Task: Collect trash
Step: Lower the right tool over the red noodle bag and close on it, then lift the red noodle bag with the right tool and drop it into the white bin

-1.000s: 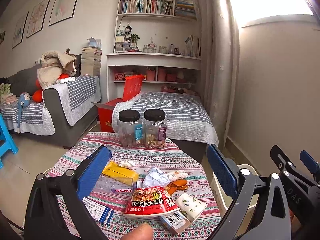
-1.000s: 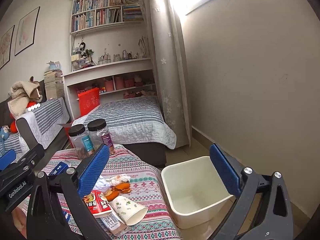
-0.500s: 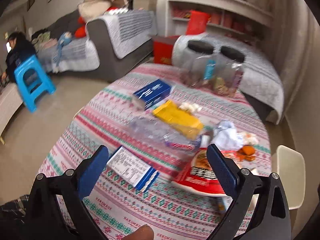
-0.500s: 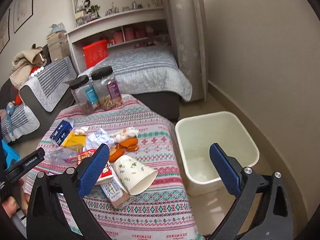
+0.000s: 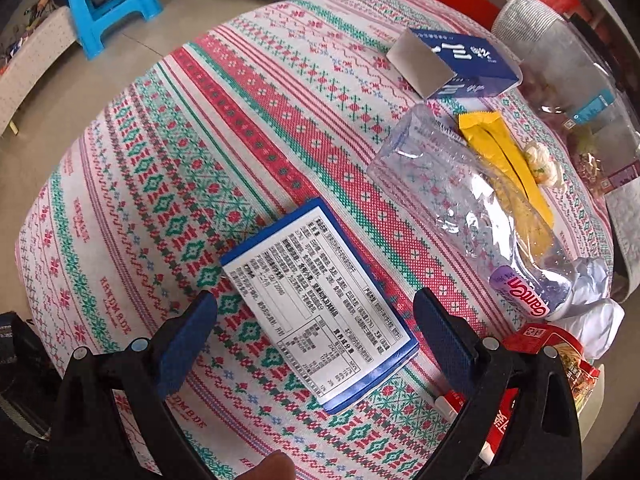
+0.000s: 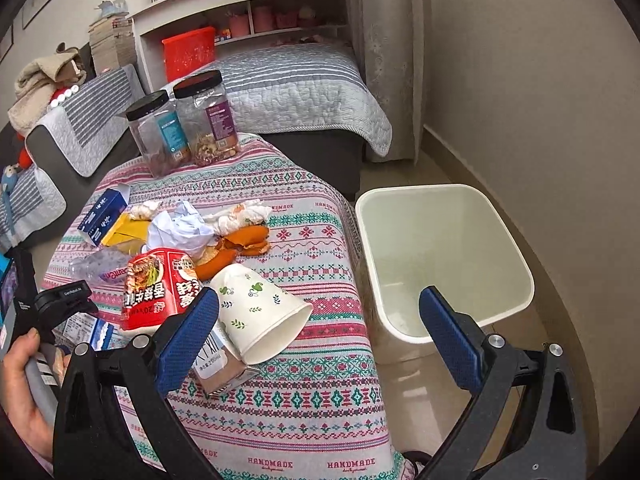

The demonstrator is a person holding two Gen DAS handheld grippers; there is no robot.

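Note:
A flat blue-edged white carton (image 5: 320,300) lies on the patterned tablecloth (image 5: 180,152), straight below my open left gripper (image 5: 316,332), whose blue pads straddle its near end without touching. Beyond it lie a crushed clear bottle (image 5: 472,216), a yellow wrapper (image 5: 504,160) and a blue box (image 5: 460,64). My right gripper (image 6: 320,332) hangs open over the table's near right edge, above a fallen paper cup (image 6: 260,312) and a red noodle bowl (image 6: 160,284). A cream bin (image 6: 444,268) stands on the floor to the right. Crumpled paper (image 6: 180,228) and orange peel (image 6: 244,240) lie mid-table.
Two black-lidded jars (image 6: 180,124) stand at the table's far edge. A bed (image 6: 296,80) and shelves sit behind, a sofa (image 6: 80,120) to the left, a blue stool (image 5: 112,4) on the floor. A hand (image 6: 24,380) holds the left tool's handle.
The left gripper has tipped downward and closed in on the flat carton. The right gripper has dropped lower and nearer to the table and bin. Both stay open.

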